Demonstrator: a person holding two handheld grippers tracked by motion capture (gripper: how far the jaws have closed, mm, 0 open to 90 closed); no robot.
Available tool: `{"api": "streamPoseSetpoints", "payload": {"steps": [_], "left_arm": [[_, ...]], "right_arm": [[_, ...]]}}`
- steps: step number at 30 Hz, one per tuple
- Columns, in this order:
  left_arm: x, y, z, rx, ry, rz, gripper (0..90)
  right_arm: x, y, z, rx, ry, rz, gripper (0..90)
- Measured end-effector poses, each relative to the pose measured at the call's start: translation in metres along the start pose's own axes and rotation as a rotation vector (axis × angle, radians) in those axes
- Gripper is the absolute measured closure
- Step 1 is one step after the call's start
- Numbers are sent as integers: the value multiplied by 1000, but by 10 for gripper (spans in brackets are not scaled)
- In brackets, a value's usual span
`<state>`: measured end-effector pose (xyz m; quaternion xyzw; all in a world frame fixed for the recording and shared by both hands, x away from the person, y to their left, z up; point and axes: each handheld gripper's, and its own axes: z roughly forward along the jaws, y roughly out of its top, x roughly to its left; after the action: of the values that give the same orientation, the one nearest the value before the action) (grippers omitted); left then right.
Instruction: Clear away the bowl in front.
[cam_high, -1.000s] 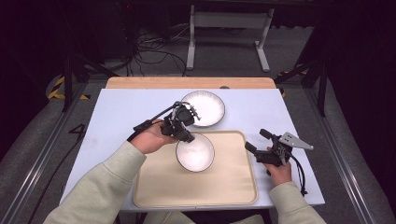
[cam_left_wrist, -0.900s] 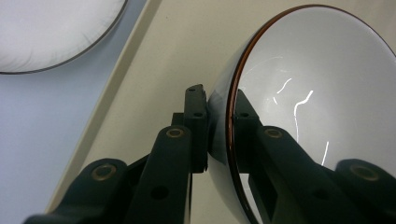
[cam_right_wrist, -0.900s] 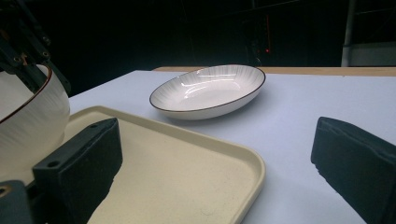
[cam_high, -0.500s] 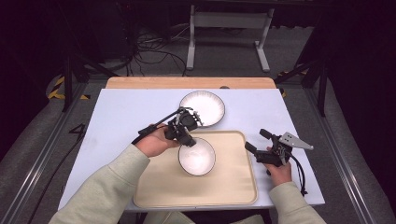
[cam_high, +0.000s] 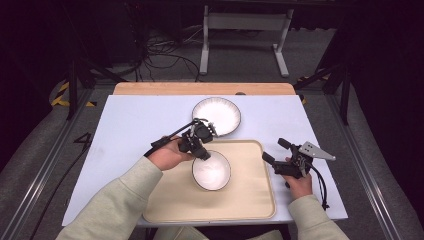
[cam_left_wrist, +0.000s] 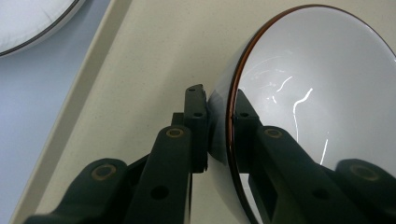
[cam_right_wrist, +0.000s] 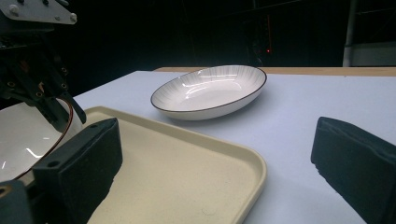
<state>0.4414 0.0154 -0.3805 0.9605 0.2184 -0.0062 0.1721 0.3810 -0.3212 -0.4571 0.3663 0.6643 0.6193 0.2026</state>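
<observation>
Lowered onto the beige tray (cam_high: 250, 200), bowl (cam_high: 212, 172); white tabletop (cam_high: 130, 130), dark room.

bowl (cam_left_wrist: 317, 88): glossy glazed ceramic | tray (cam_high: 250, 200): matt speckled plastic | plate (cam_right_wrist: 210, 91): glossy ceramic

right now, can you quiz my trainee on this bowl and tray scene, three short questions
1. True or false: the left claw is clamped on the rim of the white bowl.
2. What is the bowl above? A) the beige tray B) the bare blue table C) the white plate
3. Fill in: the right claw is ____ and holds nothing.

Key: 1 true. 2 A: the high view shows the bowl over the tray, while the white plate sits beyond it on the table. 3 open: its jaws stand wide apart in the right gripper view.
</observation>
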Motion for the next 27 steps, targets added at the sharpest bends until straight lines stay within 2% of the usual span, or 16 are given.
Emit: {"api": "streamPoseSetpoints", "payload": {"steps": [7,16,22,27], "left_arm": [[3,-1,2,-12,-9,-13,820],[4,-1,2,-3,-11,0,816],[8,-2,3,-3,-25,-26,809],[11,-4,2,-3,-21,-49,755]], "right_arm": [[0,0,0,1,1,0,24],[0,0,0,2,2,0,24],[0,0,0,2,1,1,24],[0,0,0,5,2,-1,25]]}}
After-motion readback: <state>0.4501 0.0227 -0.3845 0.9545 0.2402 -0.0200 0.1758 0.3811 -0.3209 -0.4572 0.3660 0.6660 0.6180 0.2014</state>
